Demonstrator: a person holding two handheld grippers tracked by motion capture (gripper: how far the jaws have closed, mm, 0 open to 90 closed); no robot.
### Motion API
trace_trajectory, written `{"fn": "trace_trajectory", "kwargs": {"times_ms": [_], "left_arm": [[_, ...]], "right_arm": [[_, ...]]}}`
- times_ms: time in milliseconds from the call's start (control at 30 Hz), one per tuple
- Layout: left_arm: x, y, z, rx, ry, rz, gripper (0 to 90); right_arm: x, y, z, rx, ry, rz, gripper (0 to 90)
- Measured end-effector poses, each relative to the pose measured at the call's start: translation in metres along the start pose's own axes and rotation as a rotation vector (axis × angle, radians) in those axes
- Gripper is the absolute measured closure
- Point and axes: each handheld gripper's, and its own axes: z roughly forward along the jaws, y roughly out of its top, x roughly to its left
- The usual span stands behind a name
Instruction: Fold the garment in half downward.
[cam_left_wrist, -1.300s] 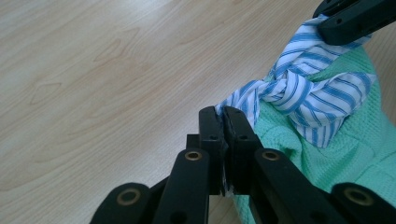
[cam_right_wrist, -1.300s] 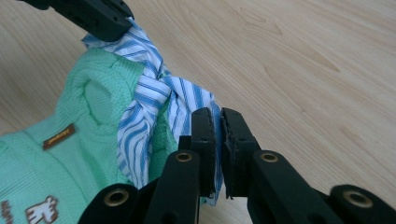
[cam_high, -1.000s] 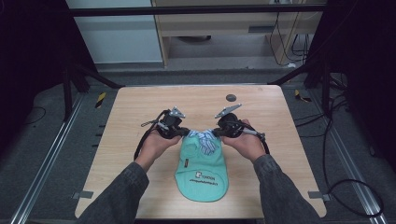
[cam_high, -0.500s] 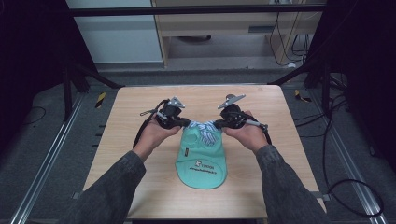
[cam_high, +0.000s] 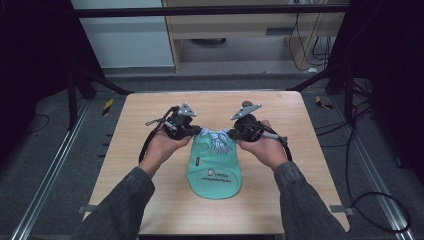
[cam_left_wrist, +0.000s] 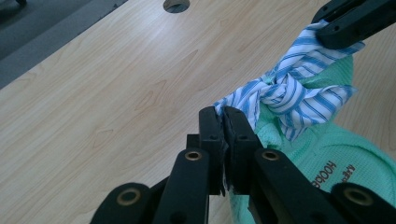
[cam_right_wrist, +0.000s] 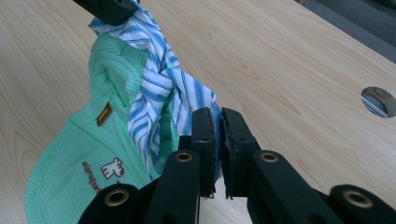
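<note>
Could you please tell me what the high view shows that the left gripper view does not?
High view alone: the person's two hands, grey-sleeved forearms, the dark floor around the light wooden table, and the mint-green waffle-knit bib's rounded lower edge.

Left gripper view alone: the knot in the blue-and-white striped fabric ties.

Both: the left gripper and right gripper, each shut on a tie end.

Mint-green bib (cam_high: 214, 172) with blue-white striped ties (cam_left_wrist: 289, 95).
</note>
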Motion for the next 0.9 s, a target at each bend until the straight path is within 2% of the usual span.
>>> {"fn": "trace_trajectory", "kwargs": {"times_ms": [233, 500, 900], "left_arm": [[0.006, 0.002, 0.001, -0.003, 0.003, 0.002, 86.8], [0.005, 0.001, -0.013, -0.018, 0.023, -0.003, 86.8], [0.008, 0.004, -0.009, -0.018, 0.038, 0.006, 86.7]], "right_arm": [[-0.008, 0.005, 0.004, -0.005, 0.013, 0.005, 84.6], [-0.004, 0.012, 0.003, -0.020, 0.014, -0.020, 84.6], [-0.005, 0.016, 0.000, -0.038, 0.000, -0.029, 84.6]]}}
